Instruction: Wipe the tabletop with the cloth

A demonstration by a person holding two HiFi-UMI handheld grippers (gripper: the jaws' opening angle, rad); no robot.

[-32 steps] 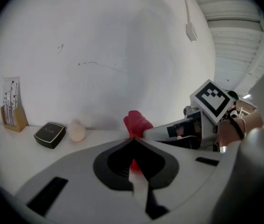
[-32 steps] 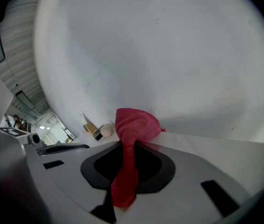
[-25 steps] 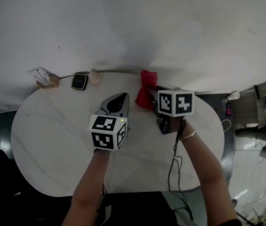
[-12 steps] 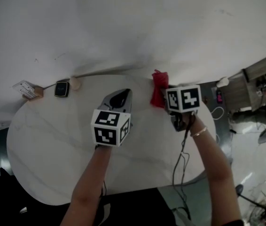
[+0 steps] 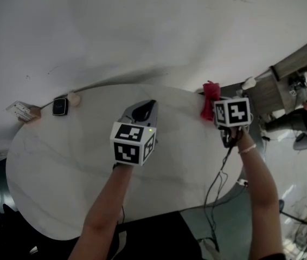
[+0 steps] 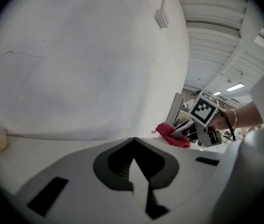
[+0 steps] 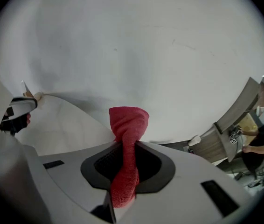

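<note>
The oval white tabletop (image 5: pixel 61 172) stood against a pale wall (image 5: pixel 142 31), and everything else sat in relation to it. At its far right edge the right gripper (image 5: pixel 212 110) was clamped on the red cloth (image 5: pixel 209 98). In the right gripper view that cloth (image 7: pixel 128 139) ran as a twisted strip through the closed jaws of the right gripper (image 7: pixel 125 171), with a bunched end sticking out past the tips. Whether the cloth touched the tabletop or hung just over its rim could not be told. The left gripper (image 5: pixel 141 111) hovered over the middle of the tabletop, toward its far side. In its own view the left gripper (image 6: pixel 133 160) had its jaws pressed together with nothing between them. The cloth (image 6: pixel 171 134) showed beyond them at the right end of the table. On the far left part of the tabletop lay a small black watch-like device (image 5: pixel 60 106), with a round beige object (image 5: pixel 74 98) just beside it and a small wooden stand with a white card (image 5: pixel 23 111) nearer the left rim. A dark cable (image 5: pixel 218 180) hung from the right gripper past the table's right edge.
</note>
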